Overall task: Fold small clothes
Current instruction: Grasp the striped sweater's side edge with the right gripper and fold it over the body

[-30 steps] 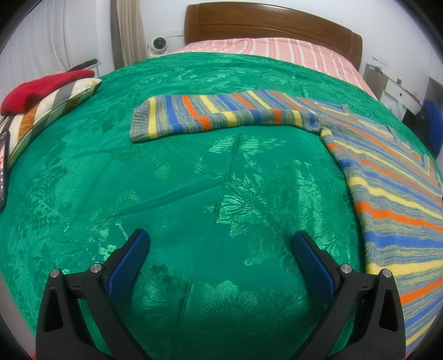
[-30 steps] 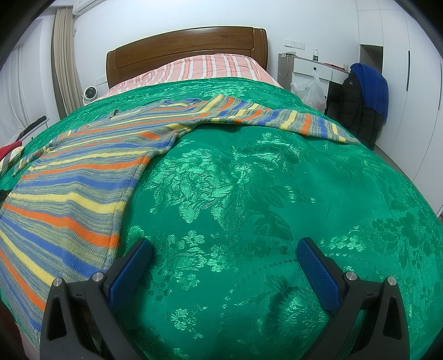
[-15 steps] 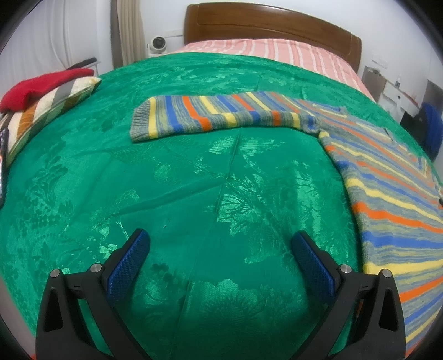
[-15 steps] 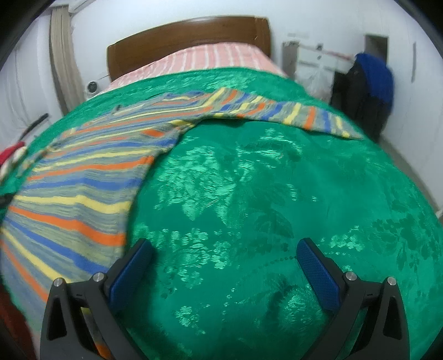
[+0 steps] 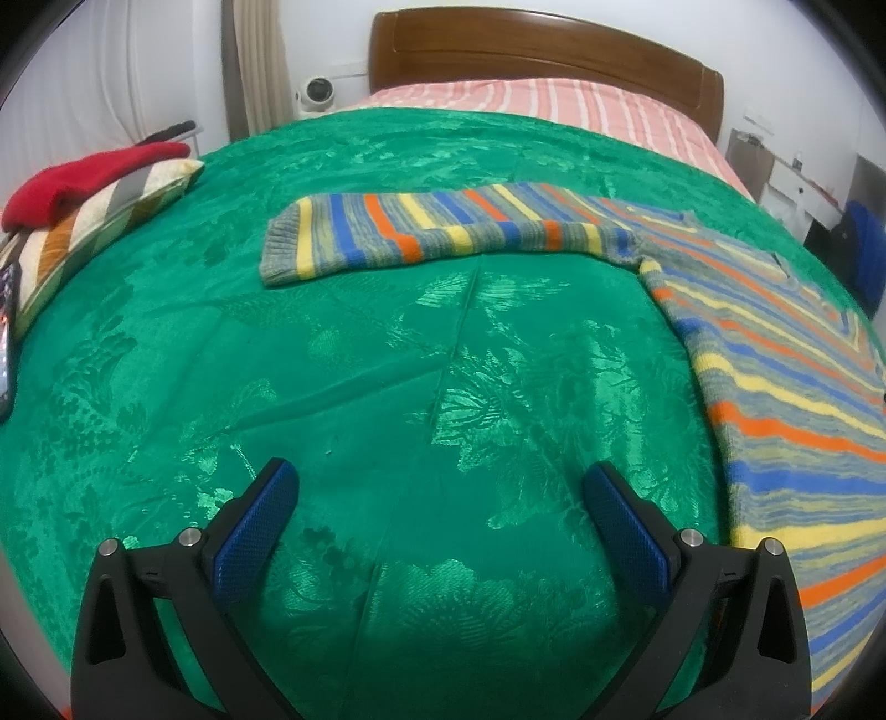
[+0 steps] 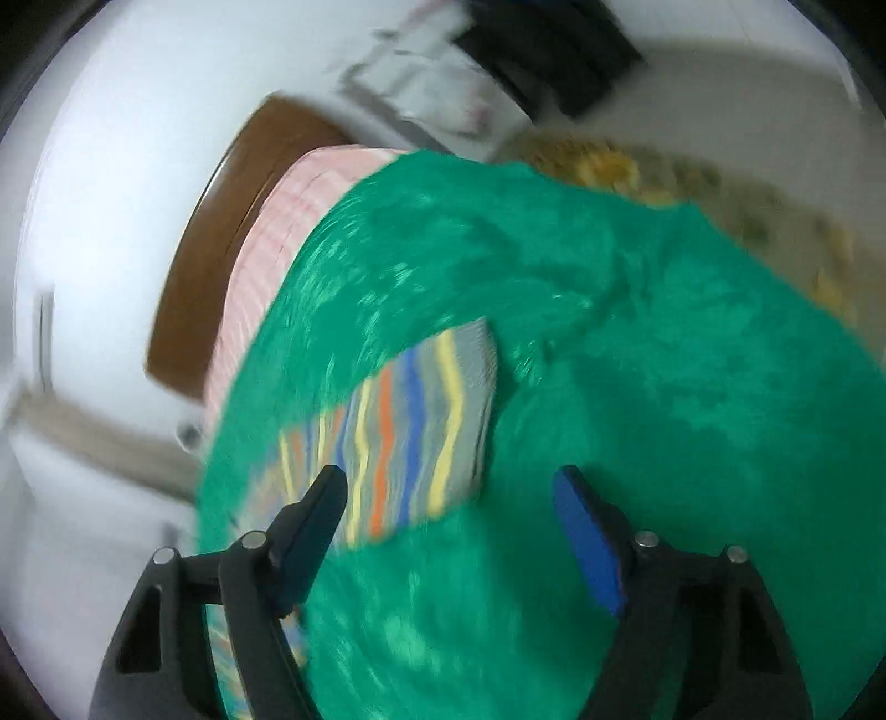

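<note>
A striped knit sweater [image 5: 775, 376] in blue, yellow, orange and grey lies flat on the green bedspread [image 5: 387, 343]. Its left sleeve [image 5: 443, 227] stretches out to the left, well ahead of my left gripper [image 5: 437, 498], which is open and empty above bare bedspread. In the blurred, tilted right wrist view the cuff end of the other sleeve [image 6: 421, 437] lies just ahead of my right gripper [image 6: 448, 498], between its spread blue-padded fingers [image 6: 581, 531]. The right gripper is open and holds nothing.
A striped pillow [image 5: 94, 227] with a red garment [image 5: 83, 177] on it lies at the bed's left edge. A wooden headboard [image 5: 542, 50] and pink striped sheet [image 5: 542, 105] are at the far end. A white cabinet [image 5: 797, 183] stands to the right.
The right gripper has swung fast and rolled, closing in on the right sleeve's cuff; its view is now tilted and blurred. The left gripper has stayed almost still.
</note>
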Motion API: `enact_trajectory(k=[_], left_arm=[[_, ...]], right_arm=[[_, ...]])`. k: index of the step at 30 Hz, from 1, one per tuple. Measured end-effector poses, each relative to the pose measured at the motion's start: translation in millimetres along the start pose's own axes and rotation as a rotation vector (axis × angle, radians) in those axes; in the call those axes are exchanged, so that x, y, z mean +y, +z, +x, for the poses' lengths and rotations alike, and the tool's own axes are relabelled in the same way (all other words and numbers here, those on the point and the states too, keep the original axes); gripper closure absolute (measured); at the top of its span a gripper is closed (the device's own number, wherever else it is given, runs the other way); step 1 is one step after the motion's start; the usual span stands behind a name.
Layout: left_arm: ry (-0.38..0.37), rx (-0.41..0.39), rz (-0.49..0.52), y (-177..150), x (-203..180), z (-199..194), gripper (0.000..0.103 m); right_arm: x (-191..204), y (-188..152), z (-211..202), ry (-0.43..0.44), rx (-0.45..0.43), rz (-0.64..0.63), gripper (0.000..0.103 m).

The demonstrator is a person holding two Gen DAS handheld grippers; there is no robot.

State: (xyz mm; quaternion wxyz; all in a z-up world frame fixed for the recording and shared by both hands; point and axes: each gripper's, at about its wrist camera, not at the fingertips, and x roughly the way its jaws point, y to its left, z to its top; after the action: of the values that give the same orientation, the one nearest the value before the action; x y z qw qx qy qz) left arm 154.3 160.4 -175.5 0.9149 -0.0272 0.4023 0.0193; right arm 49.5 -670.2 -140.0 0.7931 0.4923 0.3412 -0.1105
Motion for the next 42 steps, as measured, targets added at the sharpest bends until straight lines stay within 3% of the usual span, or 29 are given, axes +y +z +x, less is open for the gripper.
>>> enact_trajectory(k=[5,6,8,9,12,14,17,20,25,28,29,30,31,32,36,38,42], left_arm=[[0.004,-0.002,0.002,0,0,1,0.0],[0.007,-0.003,0.003,-1,0,1,0.0],[0.013,-0.005,0.005,-1,-1,1,0.0],[0.014,-0.006,0.006,-1,-1,1,0.0],[0.013,-0.007,0.004,-1,-1,1,0.0],[0.013,-0.007,0.005,-1,0,1,0.0],[0.012,-0.006,0.004,-1,-1,1,0.0],[0.01,-0.005,0.004,-1,0,2,0.0],[0.007,-0.005,0.004,0,-1,2,0.0],[0.007,-0.006,0.004,-1,-1,2,0.0],[0.007,-0.006,0.003,-1,-1,2,0.0],[0.007,-0.006,0.003,-1,-1,2,0.0],[0.006,-0.006,0.003,-1,-2,2,0.0],[0.005,-0.007,0.003,-1,-2,2,0.0],[0.004,-0.009,0.004,-1,-3,2,0.0],[0.005,-0.009,0.004,-2,-3,2,0.0],[0.006,-0.01,0.005,-2,-3,1,0.0]], right_arm=[[-1,26,40,0.007,0.067,0.03,0.043],[6,28,48,-0.008,0.079,0.006,0.051],[16,28,61,-0.035,0.145,-0.055,0.095],[21,27,65,-0.073,0.174,-0.09,0.101],[52,22,63,-0.261,0.135,-0.265,0.101],[80,19,52,-0.296,0.079,-0.339,0.101],[143,11,36,-0.166,0.016,-0.421,0.101],[226,-17,33,0.011,0.041,-0.532,0.101],[351,-99,72,0.244,0.193,-0.686,0.101],[390,-152,107,0.298,0.279,-0.74,0.097],[396,-165,120,0.318,0.314,-0.74,0.095],[401,-179,139,0.35,0.385,-0.721,0.076],[403,-186,156,0.377,0.447,-0.689,0.048],[400,-195,168,0.399,0.487,-0.649,0.04],[371,-205,182,0.439,0.515,-0.528,0.039],[351,-201,178,0.376,0.483,-0.548,0.039],[288,-189,142,0.169,0.349,-0.713,0.039]])
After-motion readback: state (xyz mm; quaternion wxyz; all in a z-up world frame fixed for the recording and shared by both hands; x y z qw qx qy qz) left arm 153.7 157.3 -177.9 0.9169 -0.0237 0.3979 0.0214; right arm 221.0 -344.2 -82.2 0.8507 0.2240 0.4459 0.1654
